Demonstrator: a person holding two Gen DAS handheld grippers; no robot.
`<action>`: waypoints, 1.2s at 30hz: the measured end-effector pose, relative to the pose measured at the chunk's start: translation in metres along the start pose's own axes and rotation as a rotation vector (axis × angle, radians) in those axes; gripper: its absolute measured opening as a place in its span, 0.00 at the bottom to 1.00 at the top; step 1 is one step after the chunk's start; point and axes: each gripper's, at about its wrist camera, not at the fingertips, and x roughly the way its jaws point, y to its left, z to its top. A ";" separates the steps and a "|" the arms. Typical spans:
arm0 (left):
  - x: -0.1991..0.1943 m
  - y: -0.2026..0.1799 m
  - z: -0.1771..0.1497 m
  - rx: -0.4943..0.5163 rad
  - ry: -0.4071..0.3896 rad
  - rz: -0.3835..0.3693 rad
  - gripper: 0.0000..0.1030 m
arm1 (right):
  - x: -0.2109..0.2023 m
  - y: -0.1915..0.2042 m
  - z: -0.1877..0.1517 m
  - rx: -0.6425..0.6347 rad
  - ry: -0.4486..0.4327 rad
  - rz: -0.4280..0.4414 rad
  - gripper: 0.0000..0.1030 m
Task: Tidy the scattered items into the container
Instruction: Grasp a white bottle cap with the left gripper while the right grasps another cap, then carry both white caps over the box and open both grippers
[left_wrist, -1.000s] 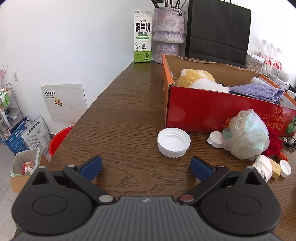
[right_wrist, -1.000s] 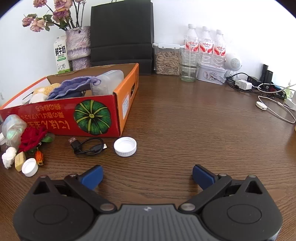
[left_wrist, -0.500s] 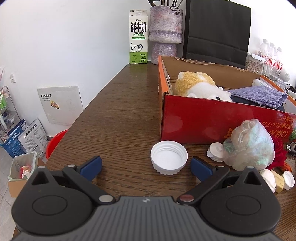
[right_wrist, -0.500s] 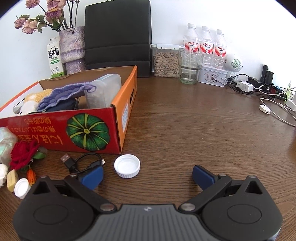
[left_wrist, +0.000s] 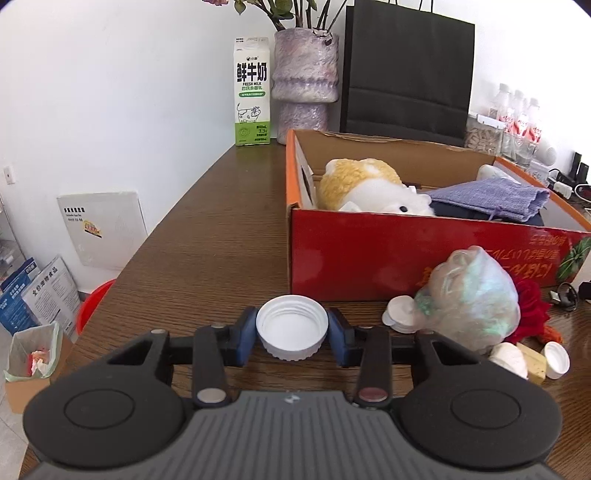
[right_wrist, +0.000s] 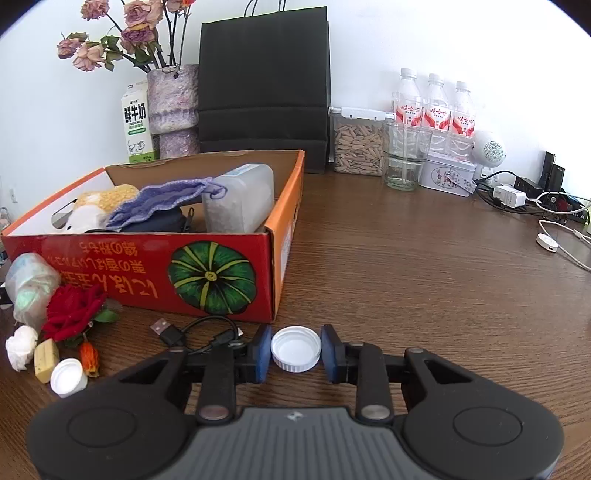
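We count one box (right_wrist: 155, 273), three water bottles (right_wrist: 436, 107), one milk carton (left_wrist: 252, 92), one vase (left_wrist: 305, 74), one black bag (left_wrist: 406, 70), one red flower (right_wrist: 72, 312), one cable (right_wrist: 199, 334) and one glass (right_wrist: 406, 160).

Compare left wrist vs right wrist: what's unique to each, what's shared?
Left wrist only: the left hand-held gripper, jaws closing on a large white cap; floor items, a red basin and a bin.

Right wrist only: the right hand-held gripper, jaws closing on a small white cap; a USB cable, a seed jar, a glass, a tin.

Both: red box, milk carton, vase, black bag, water bottles.
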 end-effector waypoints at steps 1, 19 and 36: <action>-0.001 0.001 0.000 -0.010 -0.003 -0.012 0.39 | -0.001 0.000 0.000 0.005 -0.002 0.004 0.27; -0.013 0.007 -0.002 -0.071 -0.071 -0.019 0.39 | -0.030 0.009 -0.003 0.018 -0.127 -0.013 0.27; -0.071 -0.025 0.028 -0.022 -0.277 -0.102 0.39 | -0.074 0.030 0.026 0.004 -0.283 0.073 0.27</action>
